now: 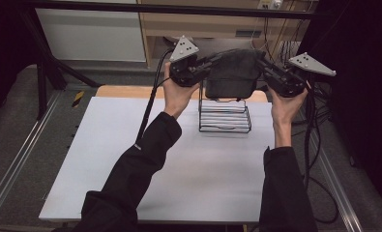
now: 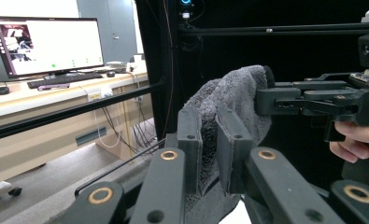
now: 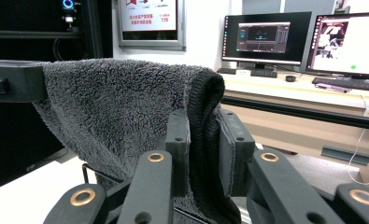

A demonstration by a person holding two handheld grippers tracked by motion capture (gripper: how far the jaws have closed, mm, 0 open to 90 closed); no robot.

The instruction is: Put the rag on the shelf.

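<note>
Towel [image 1: 233,72] hangs folded between left gripper [image 1: 205,64] and right gripper [image 1: 267,69], both clamped on its ends above wire rack [image 1: 225,116]; uneven lowering could miss the bar.

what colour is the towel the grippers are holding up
Dark grey, plain and fluffy with no pattern. The towel shows best in the right gripper view.

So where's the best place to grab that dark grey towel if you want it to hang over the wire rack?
Take the towel at its two upper corners, one from each side. The left gripper and right gripper are shut on those corners, so the fold stays taut on top and the cloth hangs flat above the wire rack.
</note>
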